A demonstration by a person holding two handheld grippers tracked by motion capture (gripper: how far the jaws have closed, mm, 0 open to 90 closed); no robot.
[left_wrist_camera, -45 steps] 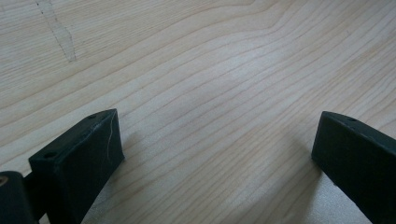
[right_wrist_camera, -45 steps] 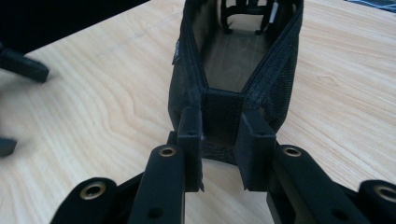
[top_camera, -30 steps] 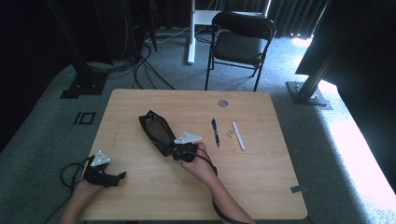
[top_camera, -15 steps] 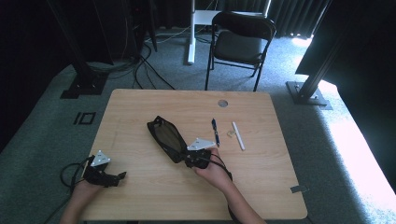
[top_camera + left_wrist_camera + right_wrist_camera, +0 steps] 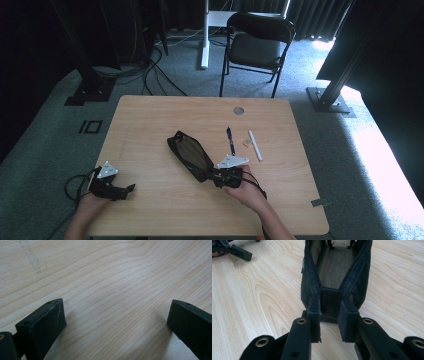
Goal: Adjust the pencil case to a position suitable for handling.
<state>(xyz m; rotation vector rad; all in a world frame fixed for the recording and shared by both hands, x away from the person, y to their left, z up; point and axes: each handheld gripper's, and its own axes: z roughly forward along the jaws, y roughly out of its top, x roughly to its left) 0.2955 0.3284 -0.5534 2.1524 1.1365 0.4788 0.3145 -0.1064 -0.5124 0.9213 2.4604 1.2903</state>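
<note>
Nearest the table's front edge, the left gripper (image 5: pixel 129 189) rests on the pale wooden table (image 5: pixel 150 125), jaws spread wide over bare wood. Further in, the right gripper (image 5: pixel 210 176) pinches the end of an open black mesh zip pouch (image 5: pixel 189 154) lying mid-table. Beyond it lie a dark pen (image 5: pixel 230 141) and a white stick (image 5: pixel 255 145).
</note>
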